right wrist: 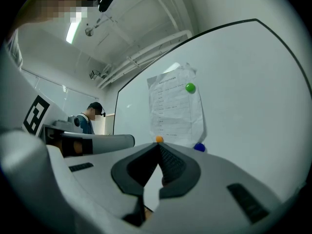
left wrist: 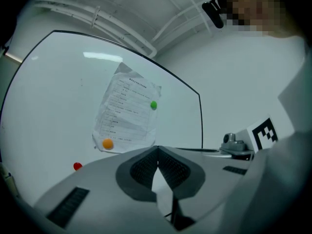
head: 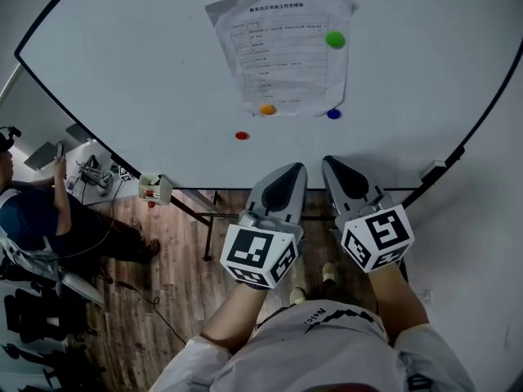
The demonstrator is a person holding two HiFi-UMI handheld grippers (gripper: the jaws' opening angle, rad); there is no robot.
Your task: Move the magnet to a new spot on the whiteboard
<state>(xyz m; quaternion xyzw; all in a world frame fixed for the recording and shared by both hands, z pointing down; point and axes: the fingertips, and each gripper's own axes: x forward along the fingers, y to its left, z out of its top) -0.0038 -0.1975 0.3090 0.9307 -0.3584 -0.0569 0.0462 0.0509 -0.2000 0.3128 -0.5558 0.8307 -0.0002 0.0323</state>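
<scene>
A whiteboard (head: pixel 147 64) carries a sheet of paper (head: pixel 282 47) pinned by a green magnet (head: pixel 335 39), an orange magnet (head: pixel 268 109) and a blue magnet (head: pixel 333 113). A red magnet (head: pixel 242 135) sits alone on the bare board, left of the paper's bottom. My left gripper (head: pixel 294 167) and right gripper (head: pixel 331 161) are side by side below the board's bottom edge, both shut and empty, short of the board. The left gripper (left wrist: pixel 157 149) points toward the paper (left wrist: pixel 126 113); the right gripper (right wrist: pixel 158 145) points at the orange magnet (right wrist: pixel 159 139).
A person (head: pixel 33 219) sits at a cluttered desk at the lower left. A small holder (head: pixel 154 189) hangs on the board's bottom rail. The board stand's legs (head: pixel 200 219) stand on the wooden floor (head: pixel 163 276) below. A white wall (head: pixel 482 219) is on the right.
</scene>
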